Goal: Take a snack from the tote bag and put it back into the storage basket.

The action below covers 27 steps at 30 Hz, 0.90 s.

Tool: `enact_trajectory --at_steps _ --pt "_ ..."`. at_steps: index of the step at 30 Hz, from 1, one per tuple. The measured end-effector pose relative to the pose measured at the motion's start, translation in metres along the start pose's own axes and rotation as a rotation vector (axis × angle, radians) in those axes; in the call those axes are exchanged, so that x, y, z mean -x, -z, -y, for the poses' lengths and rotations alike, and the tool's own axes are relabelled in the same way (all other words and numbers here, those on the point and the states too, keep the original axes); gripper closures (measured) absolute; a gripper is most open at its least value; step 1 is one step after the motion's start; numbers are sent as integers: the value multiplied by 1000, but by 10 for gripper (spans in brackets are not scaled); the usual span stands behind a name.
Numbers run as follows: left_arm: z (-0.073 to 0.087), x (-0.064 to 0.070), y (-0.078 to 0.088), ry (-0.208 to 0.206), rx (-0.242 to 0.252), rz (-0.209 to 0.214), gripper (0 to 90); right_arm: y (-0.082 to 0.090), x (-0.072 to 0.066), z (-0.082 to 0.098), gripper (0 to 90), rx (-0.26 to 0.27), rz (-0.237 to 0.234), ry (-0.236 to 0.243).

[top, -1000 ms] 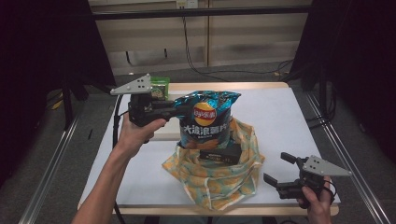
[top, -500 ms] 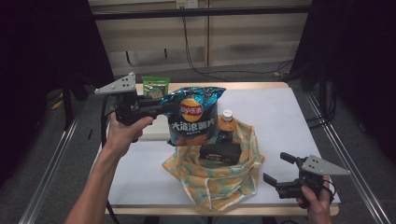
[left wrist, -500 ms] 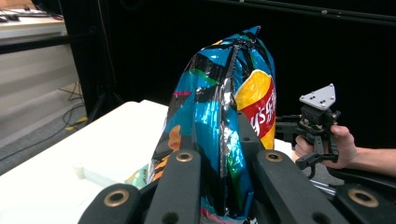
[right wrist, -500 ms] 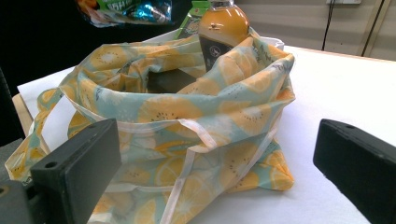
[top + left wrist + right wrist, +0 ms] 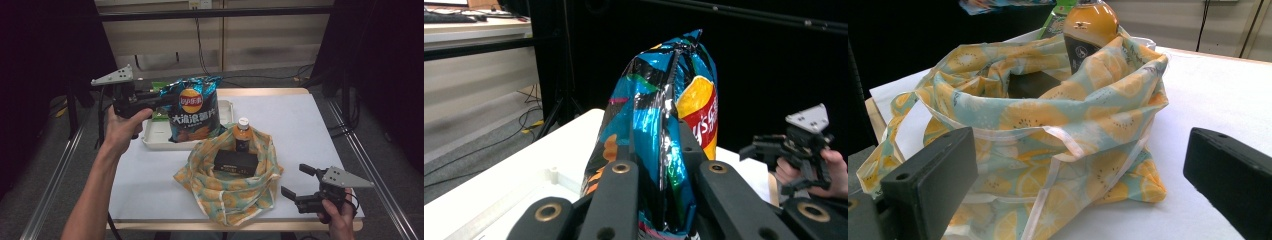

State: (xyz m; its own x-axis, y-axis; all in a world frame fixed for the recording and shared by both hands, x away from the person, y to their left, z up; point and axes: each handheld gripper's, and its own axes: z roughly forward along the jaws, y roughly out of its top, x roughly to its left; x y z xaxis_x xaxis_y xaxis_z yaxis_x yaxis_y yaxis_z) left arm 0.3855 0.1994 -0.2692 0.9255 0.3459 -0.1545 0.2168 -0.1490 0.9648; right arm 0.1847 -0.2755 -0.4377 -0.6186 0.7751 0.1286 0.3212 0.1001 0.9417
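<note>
Chip bag, high view: held upright in the air over white tray, left gripper clamped on its edge; likely light, crinkly, crushable, so grip the seam. Fabric bag with bottle and dark box sits nearby. Left gripper view: jaws pinch foil. Right gripper view: jaws wide apart, idle beside the fabric bag.

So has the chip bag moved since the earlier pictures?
Yes. The chip bag, clamped in the left gripper, has gone left in the high view, off the fruit-print tote and over the white tray.
</note>
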Motion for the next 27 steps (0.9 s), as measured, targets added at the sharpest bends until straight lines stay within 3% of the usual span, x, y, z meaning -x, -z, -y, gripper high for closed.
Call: enact_trajectory --at_steps 9,14,23,27 --pt "-5 -22 -13 -6 -17 -41 831 0 1 0 6 -1 -7 -2" --pt "-4 -39 -21 16 -12 -56 832 0 1 0 6 -3 -7 -4" --pt "15 -66 -40 82 -23 -67 831 -1 2 1 7 -12 -18 -11" --pt "21 -73 -49 80 -40 -73 831 -1 1 1 7 -15 -21 -10"
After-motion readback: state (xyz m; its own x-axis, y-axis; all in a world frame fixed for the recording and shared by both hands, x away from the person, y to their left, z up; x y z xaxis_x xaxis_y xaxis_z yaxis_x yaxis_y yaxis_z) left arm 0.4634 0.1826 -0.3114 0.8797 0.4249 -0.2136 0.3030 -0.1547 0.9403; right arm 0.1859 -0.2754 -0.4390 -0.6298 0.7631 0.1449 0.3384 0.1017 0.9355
